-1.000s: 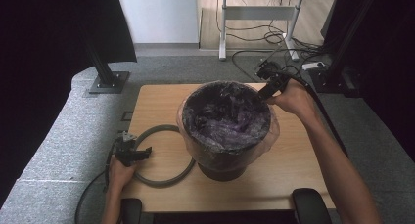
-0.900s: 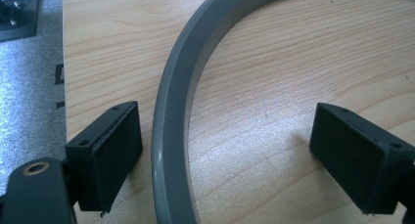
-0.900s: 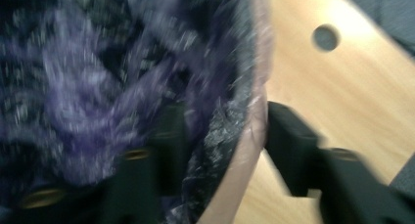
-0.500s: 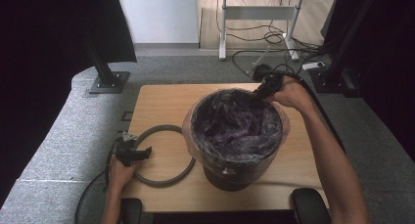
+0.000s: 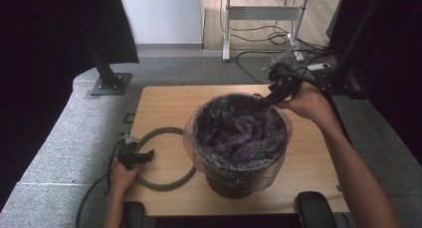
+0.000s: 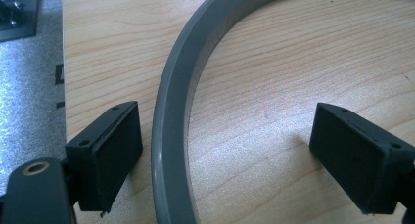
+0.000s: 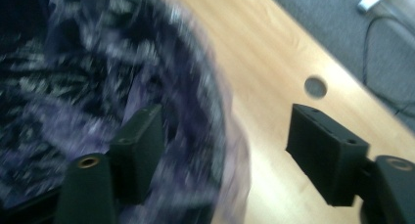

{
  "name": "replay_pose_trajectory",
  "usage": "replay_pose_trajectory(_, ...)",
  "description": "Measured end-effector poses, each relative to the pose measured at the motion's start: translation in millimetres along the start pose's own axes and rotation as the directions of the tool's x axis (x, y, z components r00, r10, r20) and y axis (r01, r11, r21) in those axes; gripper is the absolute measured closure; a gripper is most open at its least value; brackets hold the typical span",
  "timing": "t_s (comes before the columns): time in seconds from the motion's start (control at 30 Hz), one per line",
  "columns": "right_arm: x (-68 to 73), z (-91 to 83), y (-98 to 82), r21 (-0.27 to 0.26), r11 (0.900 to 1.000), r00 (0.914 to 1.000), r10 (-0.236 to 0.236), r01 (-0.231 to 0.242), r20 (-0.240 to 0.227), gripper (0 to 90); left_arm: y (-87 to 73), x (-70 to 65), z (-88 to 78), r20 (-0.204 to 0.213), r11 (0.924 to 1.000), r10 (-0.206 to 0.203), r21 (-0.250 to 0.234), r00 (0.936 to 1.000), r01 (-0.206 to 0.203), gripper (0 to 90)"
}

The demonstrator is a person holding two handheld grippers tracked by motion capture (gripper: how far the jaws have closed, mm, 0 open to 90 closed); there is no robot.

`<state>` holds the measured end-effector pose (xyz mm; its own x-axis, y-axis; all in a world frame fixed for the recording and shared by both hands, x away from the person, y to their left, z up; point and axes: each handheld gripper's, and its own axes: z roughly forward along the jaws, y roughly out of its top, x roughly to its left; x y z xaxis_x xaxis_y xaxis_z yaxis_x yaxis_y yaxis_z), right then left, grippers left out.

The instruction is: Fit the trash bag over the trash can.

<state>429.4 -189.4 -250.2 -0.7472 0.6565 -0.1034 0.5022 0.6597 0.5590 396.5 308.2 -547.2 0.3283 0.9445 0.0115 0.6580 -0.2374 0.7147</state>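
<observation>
A black bin [image 5: 234,184] lined with a purple see-through bag [image 5: 239,133] stands in the middle of the wooden table [image 5: 164,103]. My right gripper [image 5: 266,99] is at the bin's far right rim. In the right gripper view its jaws [image 7: 230,150] straddle the blurred bag edge [image 7: 215,131], one inside the bin and one outside. They have just been opening, and the pads do not press on the film. A grey ring [image 5: 164,158] lies flat to the left of the bin. My left gripper [image 5: 142,156] rests open with the ring's band [image 6: 171,136] between its jaws [image 6: 230,155], untouched.
A round hole [image 7: 315,86] pierces the tabletop beyond the bin. Grey carpet surrounds the table. A black stand foot [image 5: 110,83] is at the back left, and desk legs with cables [image 5: 278,36] are at the back. Two black pads [image 5: 312,208] sit at the near edge.
The bin with its bag has shifted a little to the right and nearer. My right hand stayed at the far rim and moved slightly. The left gripper has not moved.
</observation>
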Motion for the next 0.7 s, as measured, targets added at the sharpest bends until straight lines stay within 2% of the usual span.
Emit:
replay_pose_trajectory(0.13,3.8,11.2,-18.5,0.095,0.995,0.9994,0.026,-0.024,-0.02,52.9,0.0,-0.2,0.0,-0.001,1.0,-0.001,0.0,1.0,0.001,12.1)
replay_pose_trajectory(0.2,2.9,20.4,-21.9,0.126,0.992,0.9989,0.003,0.003,-0.047,67.4,0.0,-0.4,0.0,-0.002,1.0,-0.002,-0.001,1.0,0.002,12.1)
replay_pose_trajectory(0.23,0.2,23.2,-21.6,0.124,0.992,0.9987,-0.014,0.02,-0.049,70.3,0.0,-0.6,0.0,-0.002,1.0,-0.003,-0.001,1.0,0.003,12.1)
replay_pose_trajectory(0.27,-3.8,25.0,-20.2,0.113,0.993,0.9969,-0.027,0.035,-0.074,70.9,-0.1,-0.6,0.0,-0.002,1.0,-0.003,-0.001,1.0,0.003,12.1)
replay_pose_trajectory(0.33,-10.4,29.7,-15.3,0.09,0.993,0.9948,-0.067,0.074,-0.076,72.8,0.0,-0.6,0.0,-0.002,1.0,-0.003,-0.001,1.0,0.003,12.1)
replay_pose_trajectory(0.4,-18.3,36.9,-7.2,0.072,0.993,0.9904,-0.089,0.097,-0.106,74.2,0.0,-0.6,0.0,-0.002,1.0,-0.003,-0.001,1.0,0.003,12.1)
replay_pose_trajectory(0.5,-23.5,49.9,8.3,0.029,0.985,0.9739,-0.161,0.168,-0.16,74.9,0.0,-0.5,0.0,-0.001,1.0,-0.003,0.0,1.0,0.003,12.0)
replay_pose_trajectory(0.63,-15.0,66.0,30.7,-0.014,0.973,0.9562,-0.229,0.23,-0.183,74.0,-0.1,-0.5,0.0,-0.001,1.0,-0.003,-0.001,1.0,0.003,12.1)
replay_pose_trajectory(0.67,-12.2,68.4,35.1,-0.013,0.972,0.9566,-0.233,0.235,-0.174,72.3,-0.1,-0.5,-0.1,-0.001,1.0,-0.003,-0.001,1.0,0.003,12.0)
replay_pose_trajectory(0.7,-9.6,69.4,38.6,-0.017,0.972,0.9593,-0.232,0.232,-0.161,57.8,-0.1,-0.4,-0.1,-0.001,1.0,-0.003,-0.001,1.0,0.003,12.1)
